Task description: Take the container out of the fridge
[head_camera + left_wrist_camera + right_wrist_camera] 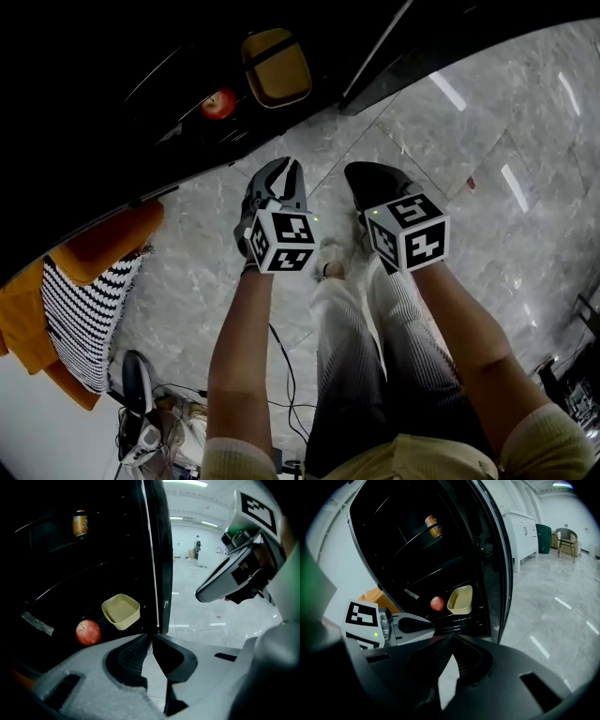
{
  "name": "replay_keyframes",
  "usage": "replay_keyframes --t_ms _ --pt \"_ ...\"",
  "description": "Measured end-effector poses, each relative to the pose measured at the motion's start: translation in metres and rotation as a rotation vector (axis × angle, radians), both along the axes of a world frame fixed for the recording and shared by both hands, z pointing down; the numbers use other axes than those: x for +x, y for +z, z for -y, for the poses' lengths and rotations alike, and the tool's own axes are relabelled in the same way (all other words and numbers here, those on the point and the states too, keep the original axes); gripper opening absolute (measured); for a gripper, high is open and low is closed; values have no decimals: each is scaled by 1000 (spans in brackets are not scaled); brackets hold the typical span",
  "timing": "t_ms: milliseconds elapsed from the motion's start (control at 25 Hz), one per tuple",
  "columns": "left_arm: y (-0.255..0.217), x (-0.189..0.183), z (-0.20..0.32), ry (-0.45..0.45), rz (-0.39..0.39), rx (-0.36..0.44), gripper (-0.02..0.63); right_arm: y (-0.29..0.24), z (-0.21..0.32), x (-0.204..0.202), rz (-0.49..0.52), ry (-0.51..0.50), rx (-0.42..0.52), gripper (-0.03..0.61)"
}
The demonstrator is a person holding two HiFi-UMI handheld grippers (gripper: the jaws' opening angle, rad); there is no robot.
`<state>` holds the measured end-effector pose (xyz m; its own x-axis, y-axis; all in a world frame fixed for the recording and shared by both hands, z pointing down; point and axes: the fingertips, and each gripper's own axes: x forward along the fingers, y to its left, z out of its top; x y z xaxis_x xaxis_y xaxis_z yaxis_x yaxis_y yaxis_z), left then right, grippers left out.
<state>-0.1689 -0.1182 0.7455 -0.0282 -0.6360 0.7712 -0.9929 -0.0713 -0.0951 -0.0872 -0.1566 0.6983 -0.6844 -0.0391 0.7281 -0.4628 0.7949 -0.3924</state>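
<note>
Left hand-held gripper (pixel 281 173) over marble floor (pixel 450 141).

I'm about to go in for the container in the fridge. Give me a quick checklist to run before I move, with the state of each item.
1. Fridge open, shelves exposed: ok.
2. Container in sight, upright on the lower shelf: ok.
3. Room round it: ok. The apple lies beside it, apart, and the can stands on a higher shelf.
4. Left gripper ready to grasp: not ok. Jaws shut, nothing between them.
5. Right gripper ready to grasp: not ok. Jaws shut, empty.
6. Grippers at the shelf: not ok. Both are outside the fridge.
</note>
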Motion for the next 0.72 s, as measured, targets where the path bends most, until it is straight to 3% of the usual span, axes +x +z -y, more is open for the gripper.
replay_keyframes --t_ms 200,400,520,720 --pt "9 -14 18 38 95 9 25 16 3 -5 -7 -20 -5 28" --pt "16 -28 35 3 102 4 25 30 7 -15 -8 -40 -2 28" --pt "17 -39 47 13 157 6 27 36 7 -21 -5 -57 -5 28" --pt "20 -46 66 102 239 -12 104 47 2 -26 -19 -89 -20 28"
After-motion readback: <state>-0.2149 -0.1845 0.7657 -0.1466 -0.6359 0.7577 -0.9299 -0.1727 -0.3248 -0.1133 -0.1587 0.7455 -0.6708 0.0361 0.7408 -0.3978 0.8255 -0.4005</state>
